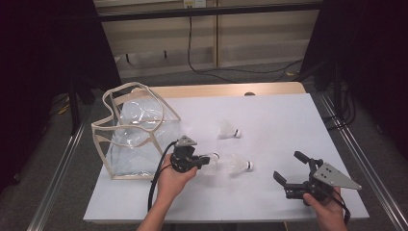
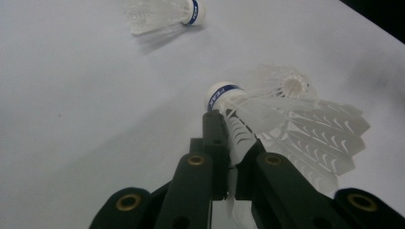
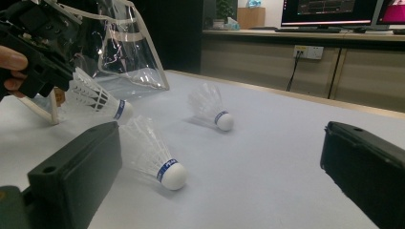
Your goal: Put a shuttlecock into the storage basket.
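The white table (image 1: 269, 120) is filling the middle of the high view. At its left edge a clear plastic bag (image 1: 132, 134) with beige trim is standing open; through its see-through walls nothing can be made out inside, and all three shuttlecocks are lying or hanging outside it.

The right gripper (image 1: 294, 169) is sitting at the lower right of the high view, its jaws standing wide apart with nothing between them; in the right gripper view they are framing bare table.

The left gripper (image 1: 199, 160) is sitting just below the middle of the high view, right of the bag. Its jaws are clamped on the feathers of the held shuttlecock (image 2: 239, 112), which is hanging clear of the table. The long axis is running along the jaws, cork tip pointing away from the hand, toward the right of the high view.

A second shuttlecock (image 1: 236, 166) is lying on its side just right of it, cork pointing right. A third shuttlecock (image 1: 227, 130) is lying above, near the frame's middle, cork also pointing right.
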`<state>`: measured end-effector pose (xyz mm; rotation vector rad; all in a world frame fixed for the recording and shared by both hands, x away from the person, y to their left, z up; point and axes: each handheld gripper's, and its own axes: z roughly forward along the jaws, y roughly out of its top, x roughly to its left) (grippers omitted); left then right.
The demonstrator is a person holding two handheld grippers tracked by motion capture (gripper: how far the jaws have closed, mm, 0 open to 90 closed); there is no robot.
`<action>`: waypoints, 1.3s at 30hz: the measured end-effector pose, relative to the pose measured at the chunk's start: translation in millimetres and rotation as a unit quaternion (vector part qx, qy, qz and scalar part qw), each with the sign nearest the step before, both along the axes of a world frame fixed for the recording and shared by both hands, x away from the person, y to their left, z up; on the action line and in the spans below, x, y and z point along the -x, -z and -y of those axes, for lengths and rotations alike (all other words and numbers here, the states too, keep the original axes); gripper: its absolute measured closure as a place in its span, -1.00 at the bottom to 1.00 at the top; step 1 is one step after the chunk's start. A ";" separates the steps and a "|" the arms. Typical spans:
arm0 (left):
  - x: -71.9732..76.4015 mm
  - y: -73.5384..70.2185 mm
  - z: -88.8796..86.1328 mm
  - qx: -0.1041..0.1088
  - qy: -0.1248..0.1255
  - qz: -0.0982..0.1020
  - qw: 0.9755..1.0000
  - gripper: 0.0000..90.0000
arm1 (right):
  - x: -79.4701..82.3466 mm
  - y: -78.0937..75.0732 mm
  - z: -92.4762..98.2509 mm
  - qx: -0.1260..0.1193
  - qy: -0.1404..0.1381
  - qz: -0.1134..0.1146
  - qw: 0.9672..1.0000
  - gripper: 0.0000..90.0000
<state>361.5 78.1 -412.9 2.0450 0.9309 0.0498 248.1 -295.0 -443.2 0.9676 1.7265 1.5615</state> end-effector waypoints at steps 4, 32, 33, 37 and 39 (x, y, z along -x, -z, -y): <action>-1.1 -7.9 -0.5 0.003 0.003 -0.006 1.000 0.96 | 0.1 0.0 0.2 0.001 0.001 0.000 1.000 -1.00; -14.2 -52.9 0.4 -0.003 0.012 -0.037 0.999 0.98 | 0.1 0.0 0.9 -0.003 0.000 -0.001 1.000 -1.00; -14.6 -54.2 0.3 -0.007 0.011 -0.035 0.999 0.98 | 0.1 0.0 0.9 -0.004 0.000 -0.002 1.000 -1.00; -17.3 -58.1 -1.1 -0.002 0.014 -0.046 0.999 0.98 | 0.1 0.0 1.2 -0.006 0.000 -0.001 1.000 -1.00; -18.4 -59.8 -1.6 -0.004 0.014 -0.046 0.999 0.98 | 0.1 0.0 1.2 -0.007 0.001 0.000 1.000 -1.00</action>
